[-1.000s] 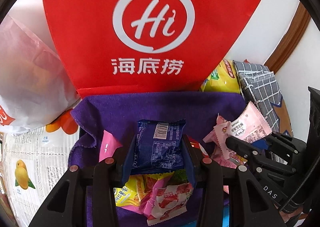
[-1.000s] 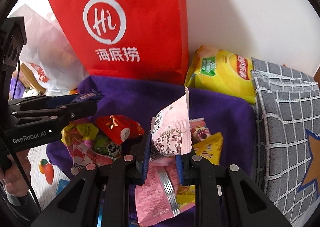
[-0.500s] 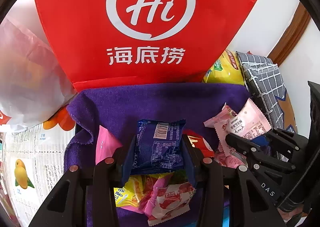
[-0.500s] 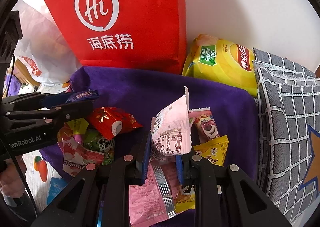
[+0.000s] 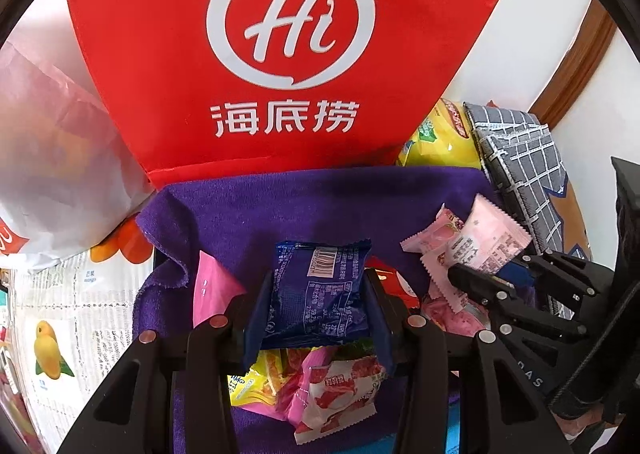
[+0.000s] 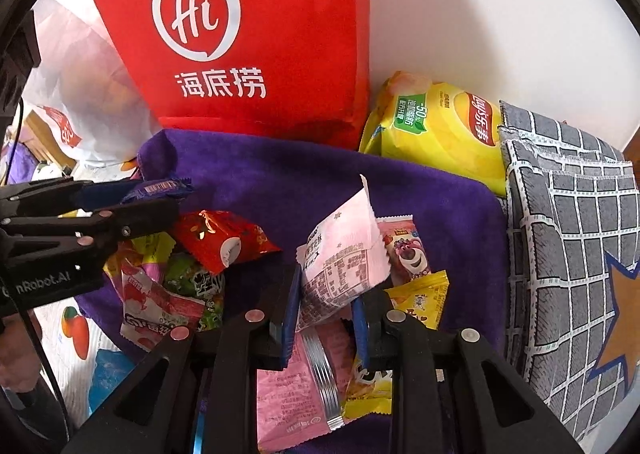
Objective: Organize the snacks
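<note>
White plastic bag [image 5: 52, 158] far left, beside upright red bag [image 5: 280, 54]. Purple cloth [image 5: 320, 206] spread in front of it, loose snacks on it. Left gripper [image 5: 316, 294] clamps a blue snack packet [image 5: 318, 290] above the cloth, both pads pressing its sides. Red packet [image 6: 224, 238] on the cloth between grippers. Right gripper [image 6: 326, 314], jaws just eased slightly apart, has a pale pink packet [image 6: 344, 262] standing between its pads; grip uncertain. Yellow chip bag [image 6: 440, 134] and grey checked cushion [image 6: 572, 234] to the right.

Bare purple cloth [image 6: 280, 174] ahead lies open (red bag [image 6: 260, 34] walls its far edge).
</note>
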Demonstrator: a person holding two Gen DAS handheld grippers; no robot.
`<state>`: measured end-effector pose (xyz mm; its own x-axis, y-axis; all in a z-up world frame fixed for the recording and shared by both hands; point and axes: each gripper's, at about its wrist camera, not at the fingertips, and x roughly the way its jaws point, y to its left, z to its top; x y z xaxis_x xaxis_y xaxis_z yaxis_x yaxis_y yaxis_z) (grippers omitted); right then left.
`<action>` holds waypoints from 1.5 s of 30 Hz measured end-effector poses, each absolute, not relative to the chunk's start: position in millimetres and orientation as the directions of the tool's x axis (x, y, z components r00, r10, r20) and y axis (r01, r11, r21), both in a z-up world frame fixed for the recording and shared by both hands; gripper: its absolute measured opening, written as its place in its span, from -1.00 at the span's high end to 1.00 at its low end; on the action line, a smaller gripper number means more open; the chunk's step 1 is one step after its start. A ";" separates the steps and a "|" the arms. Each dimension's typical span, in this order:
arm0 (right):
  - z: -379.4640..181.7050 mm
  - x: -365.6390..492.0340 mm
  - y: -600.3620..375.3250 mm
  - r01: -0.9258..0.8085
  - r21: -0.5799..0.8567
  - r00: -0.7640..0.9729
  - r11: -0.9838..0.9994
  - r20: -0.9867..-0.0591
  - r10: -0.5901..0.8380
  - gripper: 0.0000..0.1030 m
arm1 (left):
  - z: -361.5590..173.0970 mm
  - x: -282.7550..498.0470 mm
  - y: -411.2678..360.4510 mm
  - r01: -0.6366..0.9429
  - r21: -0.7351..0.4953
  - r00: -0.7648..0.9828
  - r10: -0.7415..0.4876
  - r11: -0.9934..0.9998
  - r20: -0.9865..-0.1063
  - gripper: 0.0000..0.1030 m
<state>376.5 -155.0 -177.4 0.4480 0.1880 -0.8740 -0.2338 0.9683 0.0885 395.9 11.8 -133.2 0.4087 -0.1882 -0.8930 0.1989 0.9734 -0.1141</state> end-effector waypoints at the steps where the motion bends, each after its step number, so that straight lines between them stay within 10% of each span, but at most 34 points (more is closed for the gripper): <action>1: -176.2 375.7 -154.5 -0.234 0.087 0.450 0.968 -0.873 0.187 0.46 | -131.2 395.0 12.2 0.201 -0.115 0.413 -0.190 0.973 -0.891 0.16; 15: -132.9 354.4 -166.5 -0.177 0.063 0.533 0.982 -0.833 0.149 0.08 | -100.6 377.8 14.6 0.241 -0.147 0.442 -0.244 0.959 -0.863 -0.15; 45: -34.5 207.6 -173.7 -0.051 0.059 0.665 0.997 -0.743 0.078 -0.07 | -13.3 221.4 19.7 0.207 -0.051 0.634 -0.173 0.977 -0.753 -0.32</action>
<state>207.6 -173.7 -34.5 0.6646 0.0780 -0.7431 -0.0507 0.9970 0.0593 221.4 19.7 -13.3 0.6343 -0.1734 -0.7534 0.2069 0.9770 -0.0506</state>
